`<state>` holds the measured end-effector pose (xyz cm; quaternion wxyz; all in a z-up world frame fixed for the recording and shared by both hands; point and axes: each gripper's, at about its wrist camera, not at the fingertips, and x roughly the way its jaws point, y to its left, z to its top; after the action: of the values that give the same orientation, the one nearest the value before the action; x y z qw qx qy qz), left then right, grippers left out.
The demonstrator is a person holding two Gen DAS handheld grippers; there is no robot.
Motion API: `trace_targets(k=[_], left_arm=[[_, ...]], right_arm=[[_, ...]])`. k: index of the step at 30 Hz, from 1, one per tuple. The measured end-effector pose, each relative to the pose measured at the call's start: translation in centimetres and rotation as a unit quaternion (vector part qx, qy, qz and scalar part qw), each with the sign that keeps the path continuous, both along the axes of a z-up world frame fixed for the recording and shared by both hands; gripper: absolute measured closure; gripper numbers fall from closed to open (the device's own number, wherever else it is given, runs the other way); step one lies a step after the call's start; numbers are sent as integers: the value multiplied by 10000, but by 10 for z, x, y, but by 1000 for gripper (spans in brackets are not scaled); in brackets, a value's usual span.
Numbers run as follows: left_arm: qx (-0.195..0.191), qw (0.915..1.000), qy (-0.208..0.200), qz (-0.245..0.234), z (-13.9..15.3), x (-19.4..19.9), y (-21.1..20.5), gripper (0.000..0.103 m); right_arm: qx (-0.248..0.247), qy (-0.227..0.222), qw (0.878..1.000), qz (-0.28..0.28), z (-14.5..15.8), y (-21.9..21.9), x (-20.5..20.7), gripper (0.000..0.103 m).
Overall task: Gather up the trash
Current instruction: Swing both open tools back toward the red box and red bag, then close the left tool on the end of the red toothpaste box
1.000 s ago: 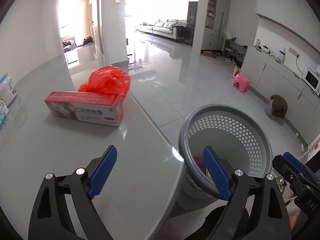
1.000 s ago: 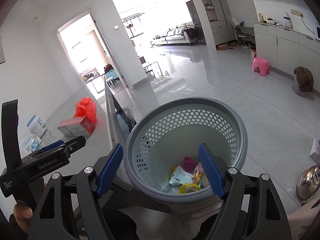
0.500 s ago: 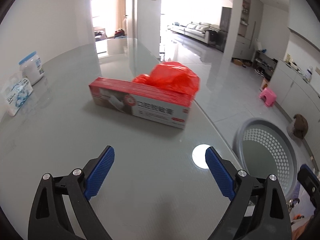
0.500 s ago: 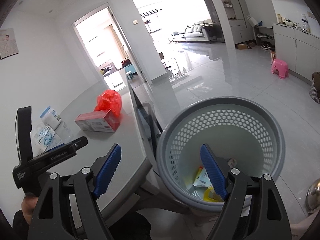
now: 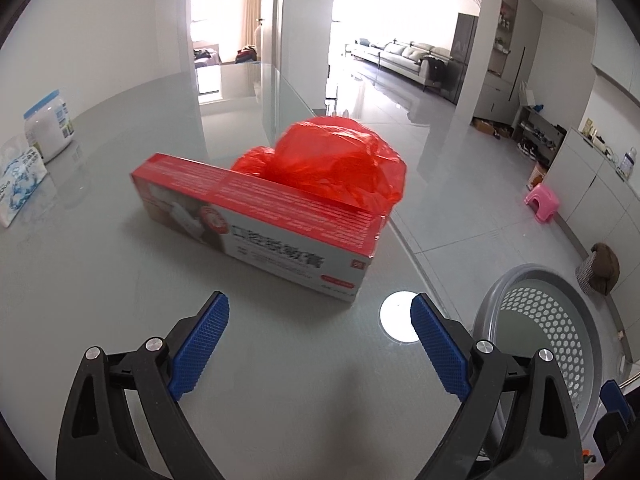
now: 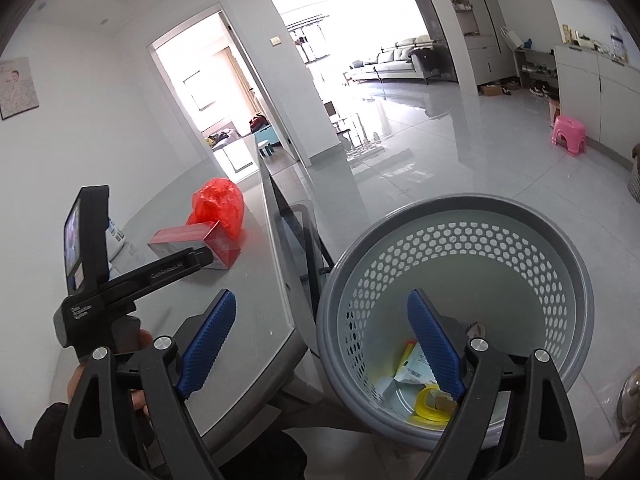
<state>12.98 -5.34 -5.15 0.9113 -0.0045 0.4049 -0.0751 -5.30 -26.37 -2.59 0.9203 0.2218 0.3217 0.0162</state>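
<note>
1. The left gripper (image 5: pixel 320 320) hovers over the grey glass worktop (image 5: pixel 100 280) with its blue-padded fingers spread wide and nothing between them
2. Just ahead of it lies a long red-and-white box (image 5: pixel 260 224), flat on the worktop and angled across the view
3. A crumpled red plastic bag (image 5: pixel 340 164) sits right behind the box, touching its far side, close to the worktop's edge
4. Over at the far left of the worktop stand a white tub with a blue lid (image 5: pixel 48 128) and a blue-and-white packet (image 5: pixel 18 188), well apart from the box
5. The right gripper (image 6: pixel 320 336) is also spread open and empty, held above the worktop's edge with one finger over the worktop and the other over the bin
6. The grey perforated bin (image 6: pixel 500 216) stands on the floor just beside the worktop; wrappers and a yellow piece (image 6: pixel 428 402) lie at its bottom
7. A pink stool (image 6: pixel 568 134) stands across the tiled floor
</note>
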Motion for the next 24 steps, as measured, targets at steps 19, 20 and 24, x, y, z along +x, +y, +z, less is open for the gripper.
trace_targets(k=[19, 20, 24], left_arm=[[-23, 9966, 221, 793, -5, 32, 21, 13], [-34, 9964, 218, 825, -5, 30, 25, 13], [-85, 9950, 189, 974, -3, 15, 50, 13]], right_arm=[[175, 198, 9994, 244, -5, 2, 16, 19], [163, 195, 9994, 252, -4, 3, 16, 19], [107, 174, 9993, 307, 0, 10, 15, 19]])
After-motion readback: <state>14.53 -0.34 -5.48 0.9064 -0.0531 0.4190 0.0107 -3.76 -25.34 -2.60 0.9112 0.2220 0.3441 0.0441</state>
